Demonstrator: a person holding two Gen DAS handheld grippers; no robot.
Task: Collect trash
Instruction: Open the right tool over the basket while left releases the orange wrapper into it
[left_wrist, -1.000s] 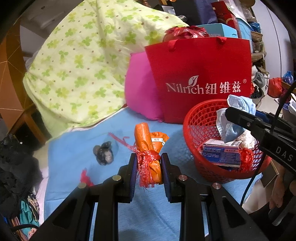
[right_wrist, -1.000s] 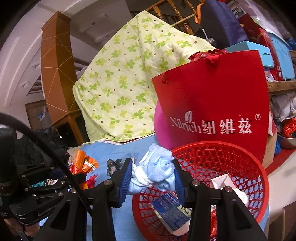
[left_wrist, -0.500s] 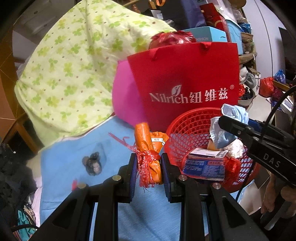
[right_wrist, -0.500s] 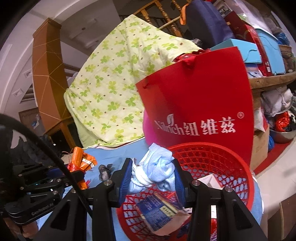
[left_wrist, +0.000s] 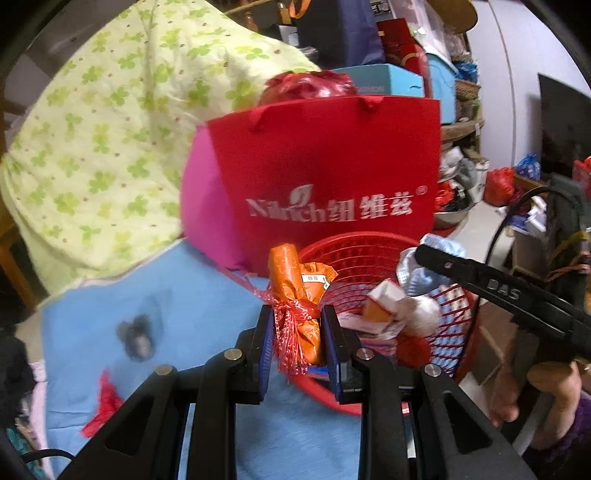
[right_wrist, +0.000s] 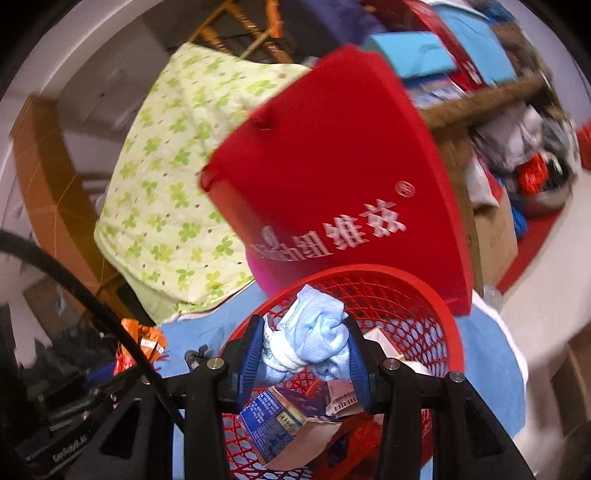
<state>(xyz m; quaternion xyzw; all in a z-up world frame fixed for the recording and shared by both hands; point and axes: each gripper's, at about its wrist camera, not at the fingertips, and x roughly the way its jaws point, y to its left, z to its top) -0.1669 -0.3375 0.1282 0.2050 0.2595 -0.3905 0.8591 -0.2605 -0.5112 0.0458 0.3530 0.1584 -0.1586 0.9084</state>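
Status: both claws loaded, release pending.

Left gripper (left_wrist: 298, 334): clamped on orange wrapper bundle (left_wrist: 295, 295), which is tied w/ red mesh ribbon (left_wrist: 291, 332). Bundle stands upright between the pads; its top sticks out fwd of the tips. Red basket (left_wrist: 369, 251) sits just ahead and to the right of this claw; the near rim passes under the right finger.

Right gripper (right_wrist: 306, 349): clamped on light-blue cloth wad (right_wrist: 314, 332). Wad is directly over the basket opening (right_wrist: 424, 306), w/ a blue carton (right_wrist: 277, 424) and other scraps below the tips.

Remaining loose trash: dark small item (left_wrist: 135, 334) on blue sheet (left_wrist: 207, 295), left of the left claw; red scrap (left_wrist: 101, 402) nearer, lower left.

Failure modes (judgement):
1. Left release too early. Bundle appears over or just short of the near rim, so it may strike the rim and drop back onto the sheet.
2. Ribbon snag. Loose mesh strands hang beside the pads; they may catch on a pad edge or basket lattice, so the bundle drags on withdrawal.
3. Claw collision. Both claws converge on one opening; contact could tip the light basket, which looks close to the sheet edge.
4. Cloth cling. Soft wad may stick to a ribbed pad after opening.
5. Overfill. Contents are piled high; new items may roll out.
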